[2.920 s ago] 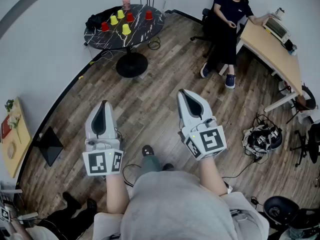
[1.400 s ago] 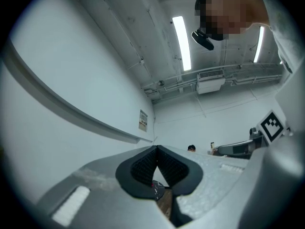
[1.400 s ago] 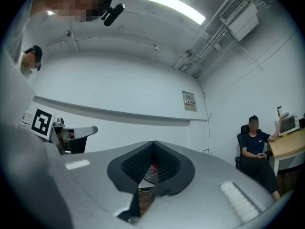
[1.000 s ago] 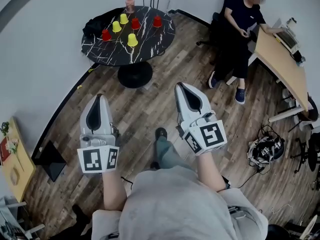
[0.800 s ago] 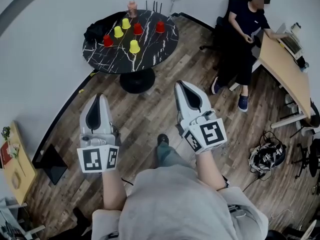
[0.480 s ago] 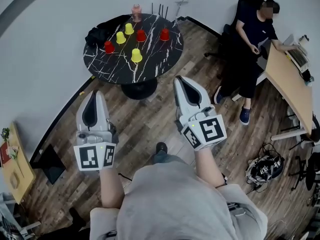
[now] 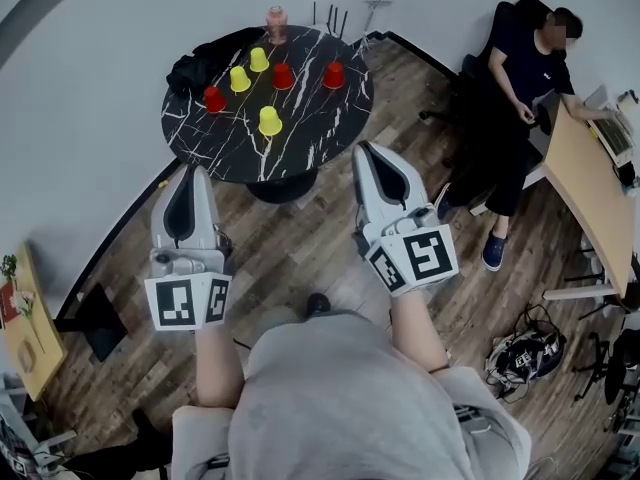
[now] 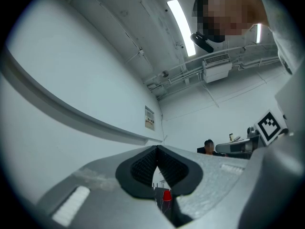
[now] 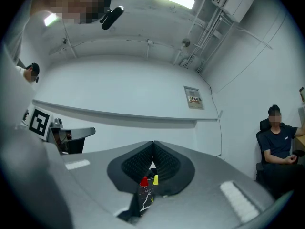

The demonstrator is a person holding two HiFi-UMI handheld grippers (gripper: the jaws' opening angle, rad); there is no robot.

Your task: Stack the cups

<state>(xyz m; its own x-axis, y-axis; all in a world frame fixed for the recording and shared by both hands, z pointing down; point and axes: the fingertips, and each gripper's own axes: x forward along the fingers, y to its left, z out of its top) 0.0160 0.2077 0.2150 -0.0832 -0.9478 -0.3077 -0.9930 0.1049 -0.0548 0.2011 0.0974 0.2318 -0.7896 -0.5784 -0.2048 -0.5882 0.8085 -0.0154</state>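
Note:
On a round black marble table [image 7: 300,138] stand three red cups [image 7: 214,99] [image 7: 283,76] [image 7: 333,75] and three yellow cups [image 7: 239,79] [image 7: 258,60] [image 7: 269,121], all upside down and apart from each other. My left gripper [image 7: 193,173] is shut and empty, held over the floor by the table's near left edge. The right gripper [image 7: 368,152] is shut and empty too, its tips at the table's near right edge. Through the closed jaws the left gripper view shows a red cup [image 8: 166,195]; the right gripper view shows a red cup [image 9: 144,181] and a yellow cup [image 9: 155,179].
A pink bottle [image 7: 275,18] and a black bag [image 7: 200,56] sit at the table's far side. A person in dark clothes [image 7: 525,78] sits at a wooden desk [image 7: 590,198] to the right. Cables and a bag [image 7: 520,353] lie on the wood floor.
The table with the cups has come nearer to both grippers as I walk toward it. Both grippers stay shut and level.

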